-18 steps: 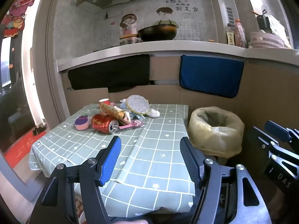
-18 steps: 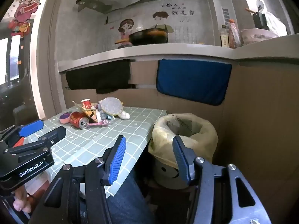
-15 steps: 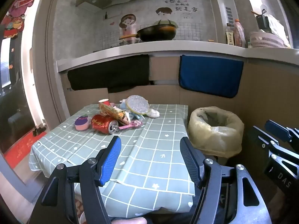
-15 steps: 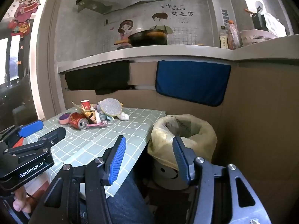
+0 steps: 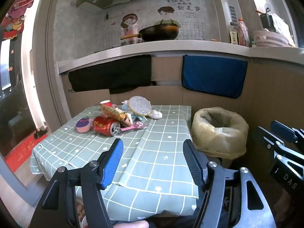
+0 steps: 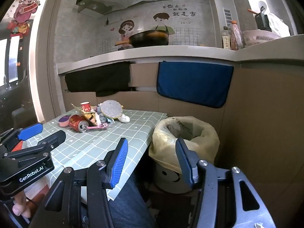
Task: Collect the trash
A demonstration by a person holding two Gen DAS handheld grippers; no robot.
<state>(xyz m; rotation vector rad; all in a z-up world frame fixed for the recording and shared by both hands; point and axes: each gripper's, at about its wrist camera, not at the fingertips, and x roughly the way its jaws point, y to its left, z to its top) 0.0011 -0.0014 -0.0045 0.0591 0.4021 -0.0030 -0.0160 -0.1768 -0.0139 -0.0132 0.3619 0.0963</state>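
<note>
A heap of trash lies at the far end of the green checked table point(image 5: 152, 152): a red can point(image 5: 105, 126) on its side, a pink cup point(image 5: 82, 125), a red paper cup point(image 5: 105, 102), a crinkled snack wrapper point(image 5: 115, 115), a round glittery disc point(image 5: 139, 106) and a white wad point(image 5: 155, 115). My left gripper point(image 5: 153, 160) hovers open over the near table edge, well short of the heap. My right gripper point(image 6: 151, 160) is open and empty, near the table's right edge, in front of the bin point(image 6: 187, 138) lined with a yellow bag. The can point(image 6: 77, 122) also shows there.
The bin point(image 5: 218, 131) stands on the floor right of the table. A cardboard wall with a blue cloth point(image 5: 212, 76) and a black cloth point(image 5: 110, 74) backs the table. A counter above carries a wok point(image 5: 157, 31). A person's leg point(image 6: 129, 205) is below.
</note>
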